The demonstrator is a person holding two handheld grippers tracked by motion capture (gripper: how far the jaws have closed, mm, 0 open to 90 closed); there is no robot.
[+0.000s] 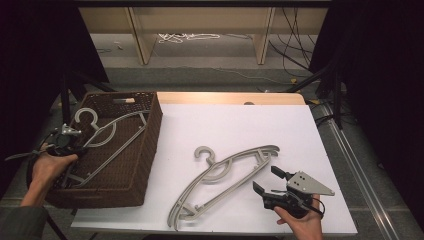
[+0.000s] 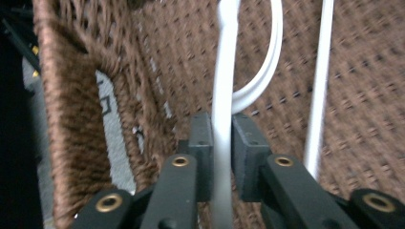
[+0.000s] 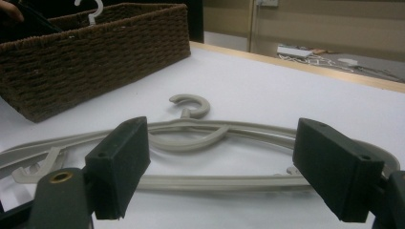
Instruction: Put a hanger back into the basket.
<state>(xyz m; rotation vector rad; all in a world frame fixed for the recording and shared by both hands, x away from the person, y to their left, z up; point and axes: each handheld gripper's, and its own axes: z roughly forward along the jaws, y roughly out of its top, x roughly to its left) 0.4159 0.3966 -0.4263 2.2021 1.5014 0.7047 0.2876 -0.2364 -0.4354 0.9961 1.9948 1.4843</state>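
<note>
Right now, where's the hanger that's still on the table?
In the high view the loose hanger lies flat on the white table, right of the basket and just left of the right gripper, whose jaws stand open.

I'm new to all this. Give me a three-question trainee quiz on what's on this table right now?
1. True or false: the right gripper is open.
2. What is between the left gripper's jaws? A) cable B) hanger C) spoon
3. Fill in: one hanger lies in the ___, and the other hanger lies on the table.

Key: 1 true; 2 B; 3 basket.
</note>
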